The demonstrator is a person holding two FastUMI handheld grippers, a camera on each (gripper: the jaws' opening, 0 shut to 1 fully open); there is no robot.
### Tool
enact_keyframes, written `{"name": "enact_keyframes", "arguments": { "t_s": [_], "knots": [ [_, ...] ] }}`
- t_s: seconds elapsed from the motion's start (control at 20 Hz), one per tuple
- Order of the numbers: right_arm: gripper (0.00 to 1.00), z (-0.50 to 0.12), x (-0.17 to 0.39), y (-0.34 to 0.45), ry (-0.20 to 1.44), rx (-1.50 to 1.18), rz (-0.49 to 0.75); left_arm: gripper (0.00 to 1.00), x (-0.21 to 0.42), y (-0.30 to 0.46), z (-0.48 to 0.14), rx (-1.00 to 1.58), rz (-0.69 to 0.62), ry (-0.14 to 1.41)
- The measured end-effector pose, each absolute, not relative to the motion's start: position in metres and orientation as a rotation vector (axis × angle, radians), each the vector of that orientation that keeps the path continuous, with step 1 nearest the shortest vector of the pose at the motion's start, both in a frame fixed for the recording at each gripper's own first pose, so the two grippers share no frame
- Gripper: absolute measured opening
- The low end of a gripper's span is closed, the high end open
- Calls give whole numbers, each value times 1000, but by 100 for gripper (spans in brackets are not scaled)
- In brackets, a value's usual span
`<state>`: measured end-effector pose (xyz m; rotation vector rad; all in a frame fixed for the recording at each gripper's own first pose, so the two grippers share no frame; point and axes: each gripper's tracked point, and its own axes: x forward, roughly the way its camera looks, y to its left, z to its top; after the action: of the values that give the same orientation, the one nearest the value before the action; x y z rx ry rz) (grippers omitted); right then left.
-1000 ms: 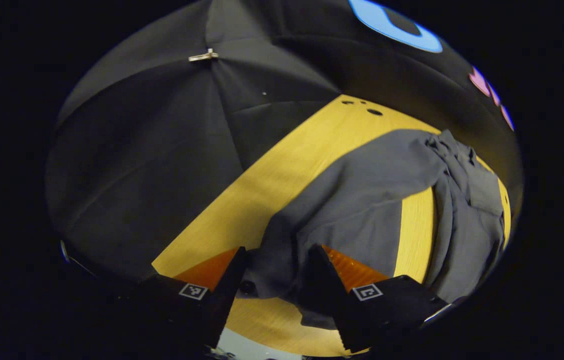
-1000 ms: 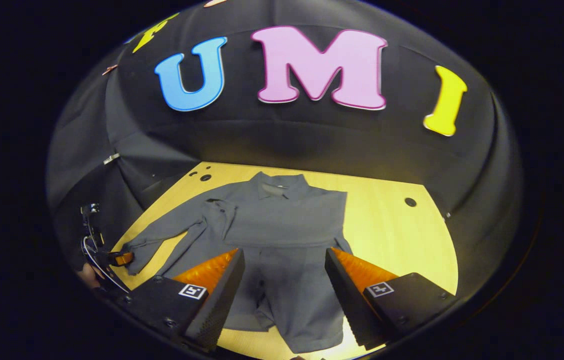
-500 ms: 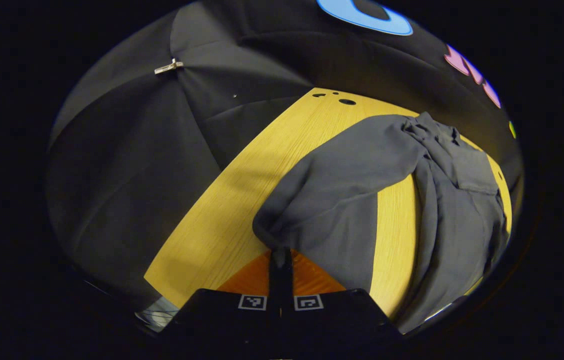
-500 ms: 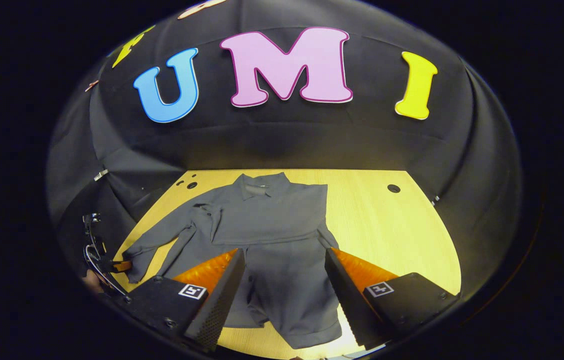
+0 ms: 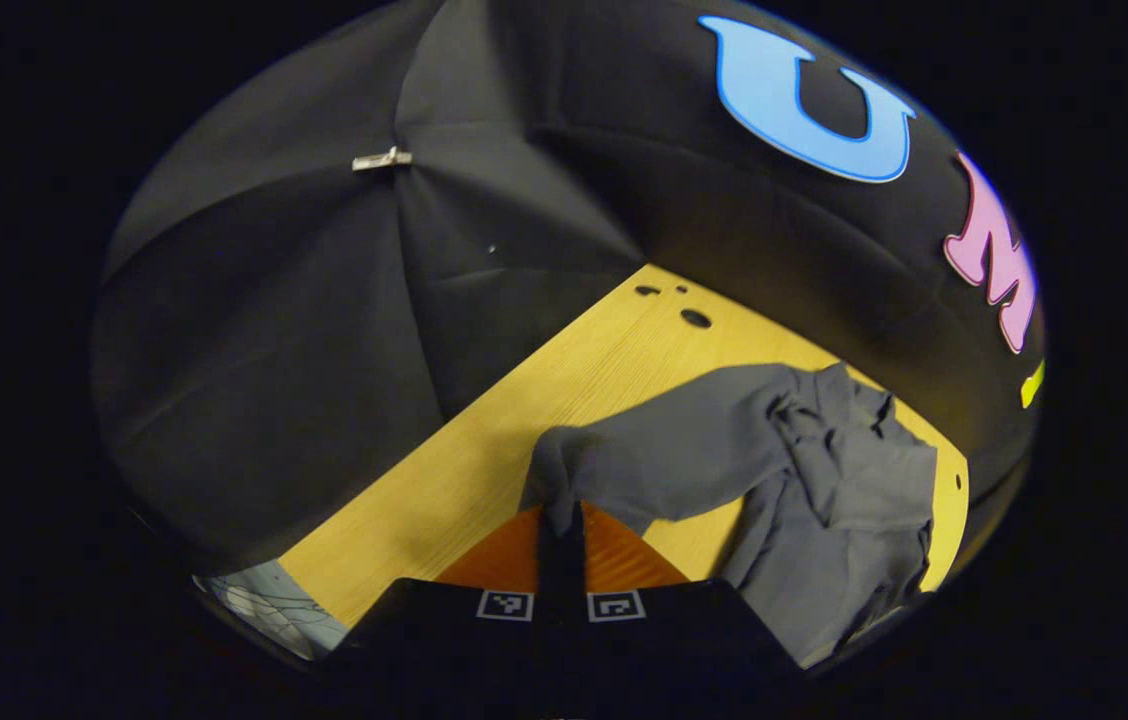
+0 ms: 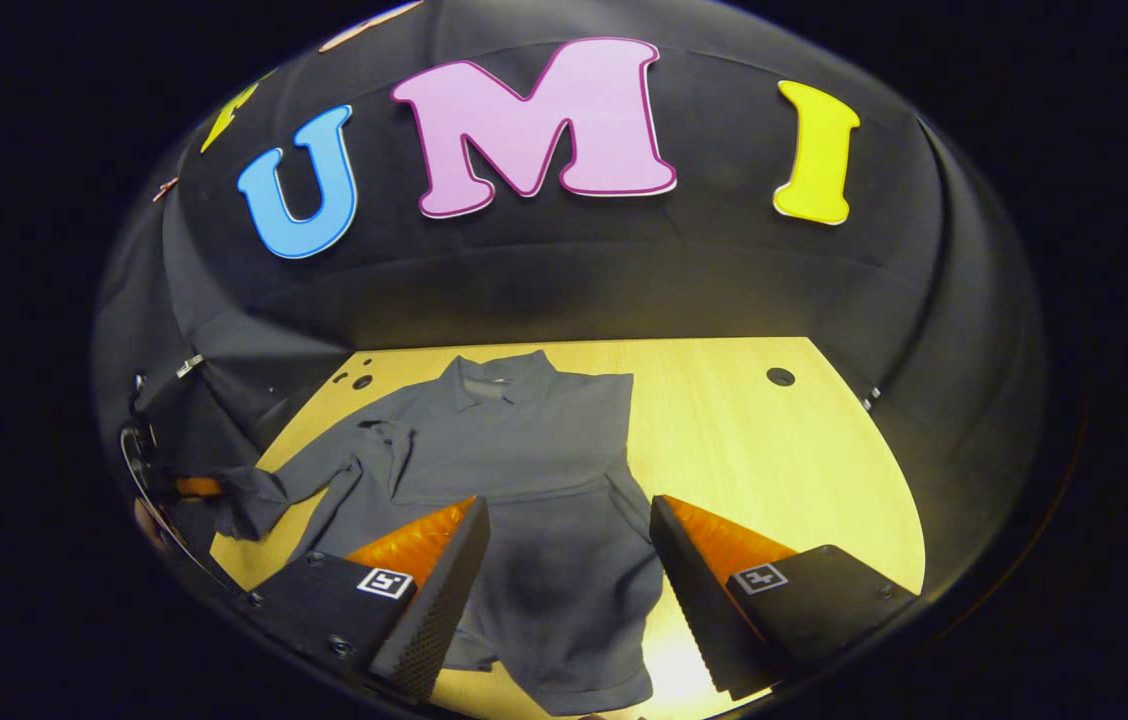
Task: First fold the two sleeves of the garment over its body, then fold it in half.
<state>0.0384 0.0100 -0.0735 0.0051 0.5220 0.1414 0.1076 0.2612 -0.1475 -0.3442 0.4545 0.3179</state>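
Observation:
A grey collared shirt (image 6: 524, 450) lies on the wooden table (image 6: 784, 470), collar toward the wall, its right sleeve folded across the body. In the left gripper view my left gripper (image 5: 561, 520) is shut on the cuff of the left sleeve (image 5: 664, 460) and holds it raised off the table. The right gripper view shows that same left gripper (image 6: 194, 487) at the far left with the sleeve (image 6: 294, 485) hanging from it. My right gripper (image 6: 564, 560) hovers open above the shirt's lower half, nothing between its fingers.
Black cloth walls close in the table at the back and both sides. Small round holes (image 6: 780, 376) sit in the tabletop near the far corners. Bare wood lies to the right of the shirt. A metal clip (image 5: 381, 159) pins the cloth wall.
My left gripper closed on the sleeve cuff and then lifted it off the table. My right gripper stayed open and backed up slightly above the shirt.

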Motion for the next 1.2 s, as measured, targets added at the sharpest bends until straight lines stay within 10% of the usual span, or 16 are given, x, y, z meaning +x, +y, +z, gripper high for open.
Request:
{"name": "enact_keyframes", "arguments": {
  "t_s": [0.5, 1.2],
  "knots": [
    [99, -91, 54, -56, 527, 57, 71, 5, 235, 91, -18, -122, 61, 315],
    [99, -137, 51, -93, 622, 117, 68, 5, 320, -218, -41, 35, -358, 339]
  ]
}}
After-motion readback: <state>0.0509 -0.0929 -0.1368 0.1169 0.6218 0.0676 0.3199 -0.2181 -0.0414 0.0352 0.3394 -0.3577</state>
